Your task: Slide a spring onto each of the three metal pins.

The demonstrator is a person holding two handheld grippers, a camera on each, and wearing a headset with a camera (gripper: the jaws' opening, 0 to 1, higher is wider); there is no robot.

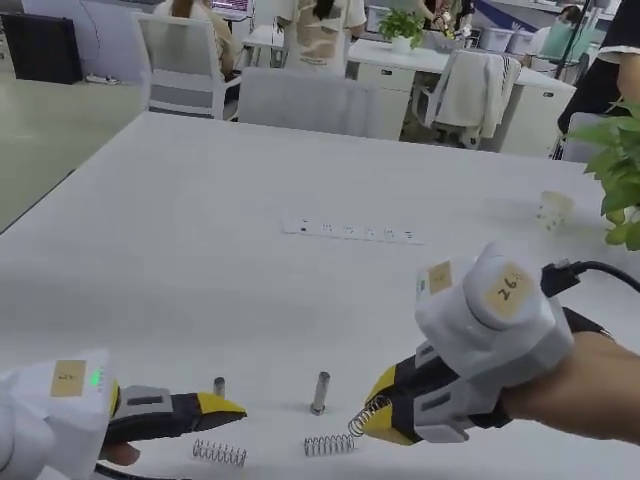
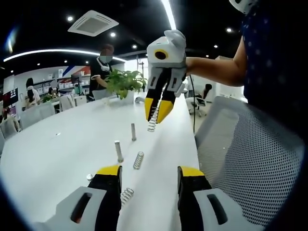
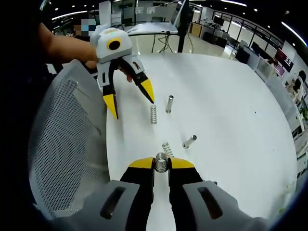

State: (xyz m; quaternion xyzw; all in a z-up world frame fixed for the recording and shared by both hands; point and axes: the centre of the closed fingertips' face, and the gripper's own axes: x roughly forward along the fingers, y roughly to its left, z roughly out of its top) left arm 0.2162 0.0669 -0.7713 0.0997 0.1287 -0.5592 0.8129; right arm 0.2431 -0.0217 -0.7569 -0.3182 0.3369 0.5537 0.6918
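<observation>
Workbench scene with two hand-held tools, taken from the head view and both gripper views. We use the middle pin (image 1: pixel 320 392), which stands upright on the white worktop (image 1: pixel 300 300), as the reference for all positions.

**Right tool.** The right tool (image 1: pixel 372 418) is to the right of this pin. The hand (image 1: pixel 575 395) behind it is low over the worktop, and the forearm runs off the right edge. The yellow tips point left and slightly down toward the pin's base. Its jaws are pressed together on one spring (image 1: pixel 364 414), which juts from the tips near the pin but apart from it. In the right gripper view we see this spring (image 3: pixel 161 162) end-on between the closed tips.

**Left tool.** The left tool (image 1: pixel 225 412) is to the left of the middle pin, held nearly level with its tips pointing right. Its jaws stand wide apart and grip nothing, as the right gripper view (image 3: pixel 130 100) confirms.

**Pins.** A short pin (image 1: pixel 219 387) stands left of the middle pin, just past the left tool's tips. In the left gripper view a far pin (image 2: pixel 133 131) stands beyond the middle pin, beside the lower end of the held spring. The pins stand bare.

**Springs on the worktop.** Two loose springs lie flat on the near side of the middle pin. One (image 1: pixel 328 444) is just in front of it and the other (image 1: pixel 219 453) is farther left, under the left tool.
</observation>
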